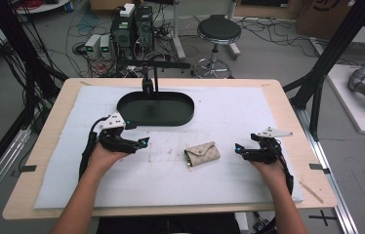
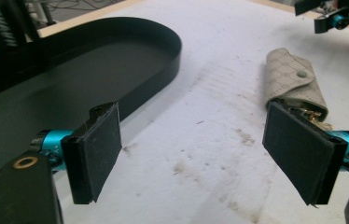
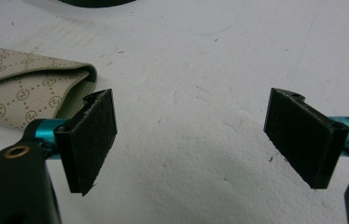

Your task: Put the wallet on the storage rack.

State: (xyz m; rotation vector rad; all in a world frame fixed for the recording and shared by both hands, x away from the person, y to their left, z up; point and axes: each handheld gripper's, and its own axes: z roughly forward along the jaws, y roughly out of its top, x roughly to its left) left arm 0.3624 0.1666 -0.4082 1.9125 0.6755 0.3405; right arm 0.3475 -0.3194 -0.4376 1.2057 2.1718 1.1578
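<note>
A small beige patterned key pouch (image 1: 202,154) with a snap flap lies on the white mat between my hands. It also lies at the far right of the left gripper view (image 2: 294,79), and at the left edge of the right gripper view (image 3: 23,95). My left gripper (image 1: 144,143) hovers left of the pouch, open and empty (image 2: 200,154). To the pouch's right, my right gripper (image 1: 238,148) is open with nothing between its jaws (image 3: 191,140). A black oval tray (image 1: 122,105) sits empty behind the pouch.
The white foam mat (image 1: 239,112) covers a wooden table (image 1: 288,105). A black stand post (image 1: 155,80) rises at the tray's back edge. A stool (image 1: 218,31), electronics boxes and cables lie on the floor beyond the table.
</note>
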